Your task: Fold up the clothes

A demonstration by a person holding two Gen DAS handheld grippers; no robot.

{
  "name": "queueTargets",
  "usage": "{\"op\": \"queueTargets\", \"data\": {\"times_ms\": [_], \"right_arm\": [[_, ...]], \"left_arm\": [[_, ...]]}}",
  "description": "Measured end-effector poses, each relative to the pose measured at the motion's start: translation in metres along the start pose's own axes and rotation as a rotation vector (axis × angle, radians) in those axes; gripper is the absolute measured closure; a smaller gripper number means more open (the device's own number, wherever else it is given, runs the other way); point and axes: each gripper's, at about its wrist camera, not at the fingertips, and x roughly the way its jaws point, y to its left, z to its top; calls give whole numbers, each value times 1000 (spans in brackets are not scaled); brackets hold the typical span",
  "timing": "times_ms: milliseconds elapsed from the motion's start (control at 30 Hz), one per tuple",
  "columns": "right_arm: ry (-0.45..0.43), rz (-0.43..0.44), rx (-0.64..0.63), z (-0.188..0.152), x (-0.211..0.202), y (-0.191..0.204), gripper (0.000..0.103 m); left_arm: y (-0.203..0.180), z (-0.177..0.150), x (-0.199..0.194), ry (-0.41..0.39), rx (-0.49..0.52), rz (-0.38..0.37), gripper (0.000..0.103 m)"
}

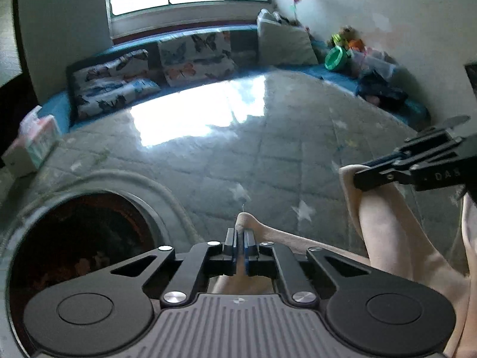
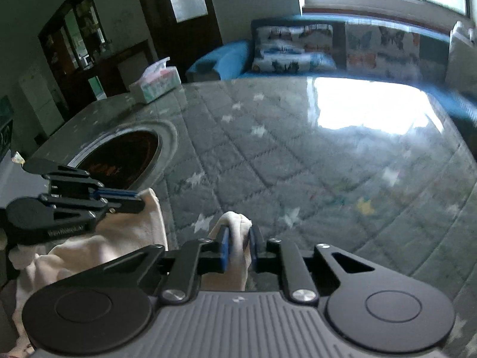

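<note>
Cloth (image 1: 396,238), cream and soft, hangs between both grippers above the counter (image 1: 268,155). Left gripper (image 1: 240,244) has its jaws clamped on a bunched corner; right gripper (image 2: 238,246) has its jaws clamped on another bunched bit of the same garment. Rest of it sags toward the near edge, lower part out of view, so can't tell what garment it is or how far folded.

Handling, my guess: light, limp, no stiffness, will droop and crease wherever unsupported. Thin fabric could slip from the pads if tugged hard. Best held at corners or hem edges, pulled taut between the two grips before laying down.

Counter is glossy glass over a quilted star-print cover, strong window glare, likely slick under fabric. Round dark opening (image 2: 119,158) with a metal rim sits at the left, near the left gripper; loose fabric could drop into it. Tissue box (image 2: 156,83) at the far left corner, well apart. Butterfly cushions (image 1: 193,56) and toys (image 1: 342,50) on the blue bench behind, out of the way.
</note>
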Motion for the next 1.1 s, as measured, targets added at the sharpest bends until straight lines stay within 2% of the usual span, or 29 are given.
{"op": "queueTargets", "data": {"times_ms": [233, 333, 400, 433, 500, 600, 667, 767, 867, 967, 1100], "right_arm": [[-194, -111, 15, 21, -27, -13, 95], [-223, -177, 40, 24, -20, -24, 94], [-205, -209, 55, 24, -8, -33, 93], [-188, -231, 63, 23, -1, -38, 88], [-164, -253, 79, 22, 7, -44, 87], [-148, -241, 73, 20, 8, -45, 87], [-143, -200, 44, 19, 6, -38, 80], [-110, -147, -14, 17, 13, -22, 73], [-89, -132, -34, 14, 17, -16, 71], [-72, -121, -50, 12, 18, -12, 66], [-49, -105, -71, 8, 20, -6, 63]], "left_arm": [[40, 25, -18, -141, -147, 124, 100], [52, 31, -11, -162, -187, 167, 100], [57, 32, -1, -152, -197, 185, 99], [59, 32, 5, -144, -201, 192, 99], [63, 32, 16, -126, -208, 206, 97], [67, 30, 22, -103, -220, 225, 94], [66, 27, 18, -111, -231, 225, 88], [55, 26, 12, -112, -219, 181, 88], [44, 24, 7, -109, -206, 135, 88], [29, 18, 16, -72, -184, 83, 88], [20, 10, 30, -21, -171, 95, 87]]}}
